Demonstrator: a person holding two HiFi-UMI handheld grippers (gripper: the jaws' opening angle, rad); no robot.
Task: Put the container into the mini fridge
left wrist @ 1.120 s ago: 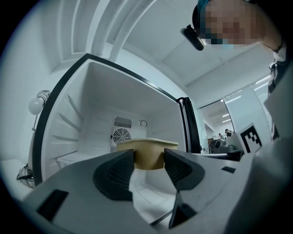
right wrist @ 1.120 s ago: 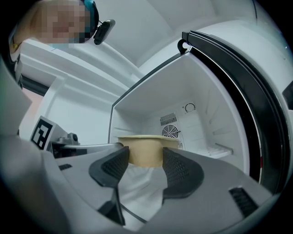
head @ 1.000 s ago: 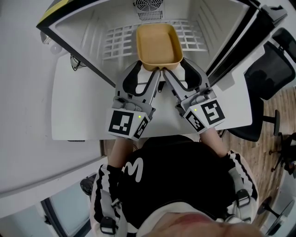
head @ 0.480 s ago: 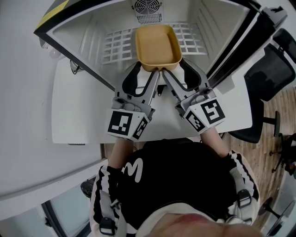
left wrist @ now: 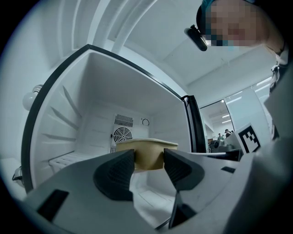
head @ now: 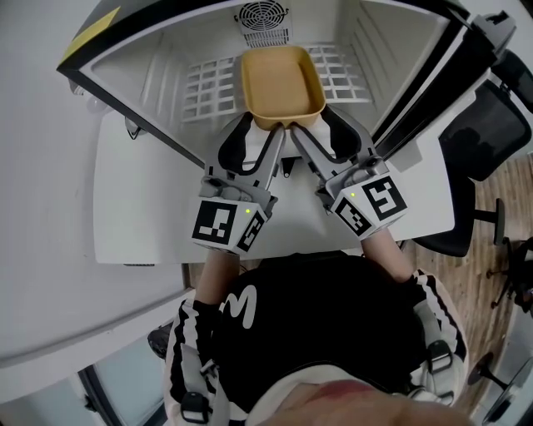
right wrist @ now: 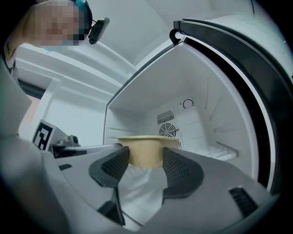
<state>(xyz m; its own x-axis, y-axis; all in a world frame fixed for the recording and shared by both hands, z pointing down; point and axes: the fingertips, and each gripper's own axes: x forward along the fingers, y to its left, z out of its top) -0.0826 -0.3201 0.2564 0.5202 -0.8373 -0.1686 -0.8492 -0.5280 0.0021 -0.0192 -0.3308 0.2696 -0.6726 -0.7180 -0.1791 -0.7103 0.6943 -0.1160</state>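
A tan rectangular container (head: 281, 83) hangs over the white wire shelf (head: 208, 79) inside the open mini fridge (head: 166, 50). My left gripper (head: 262, 131) is shut on its near left corner and my right gripper (head: 318, 129) on its near right corner. In the left gripper view the container (left wrist: 146, 153) sits pinched between the dark pads of the gripper (left wrist: 149, 165), clear of the fridge floor. The right gripper view shows the same: the container (right wrist: 146, 153) is wedged between that gripper's (right wrist: 145, 163) pads, with the fridge's fan (right wrist: 168, 131) behind it.
The fridge stands on a white table (head: 141, 208), its black-edged door (head: 433, 75) swung open at the right. A round fan grille (head: 264, 17) sits in the back wall. A black office chair (head: 491, 125) stands to the right of the table.
Both grippers have carried the container a little farther into the fridge. The grips have not changed.
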